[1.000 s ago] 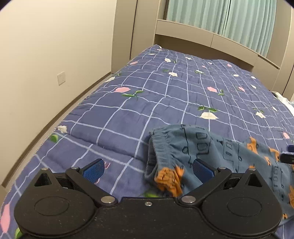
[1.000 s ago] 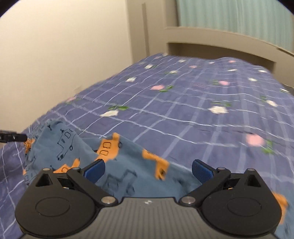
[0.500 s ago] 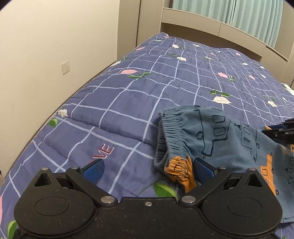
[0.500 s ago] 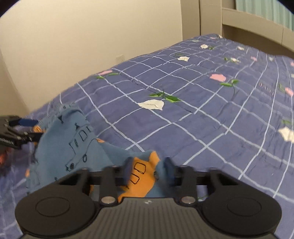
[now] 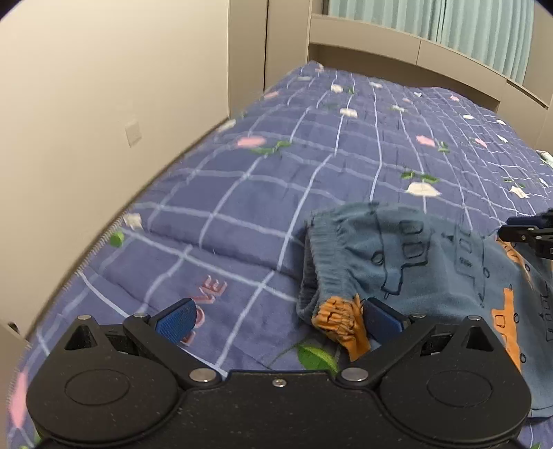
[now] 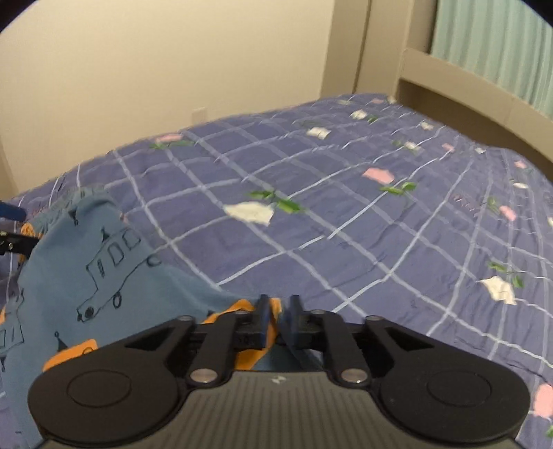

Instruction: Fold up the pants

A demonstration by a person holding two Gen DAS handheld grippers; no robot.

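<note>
Bed quilt (image 5: 338,179): purple-blue, white grid lines, pink and white flowers with green leaves, pink "LOVE" stitching; it covers the whole bed and everything below is placed against it.
Wall (image 5: 86,103): beige, along the quilt's left edge, with a pale switch plate (image 5: 133,133).
Headboard shelf (image 5: 408,48): beige, at the quilt's far end, with pale green curtains (image 5: 466,27) above it.
Pants (image 5: 414,273): small blue-grey children's pants printed with outlined and orange vehicles, lying rumpled on the near part of the quilt, right of the "LOVE" stitching; the gathered elastic waistband faces left, and an orange patch of it droops at the near corner.
Pants, right wrist view (image 6: 86,276): the cloth rises in a ridge off the quilt at the left and runs down to the near edge, where an orange-printed fold sits.
Left gripper (image 5: 276,314): spread wide and holding nothing, low over the quilt; its left blue pad is over the stitching, its right blue pad just beside the orange waistband corner, whether touching I cannot tell.
Right gripper (image 6: 278,319): its jaws have just been opening a little, yet they stand close together with the orange fold of the pants pinched between them; in the left wrist view its black tip (image 5: 528,235) shows at the pants' far right side.
</note>
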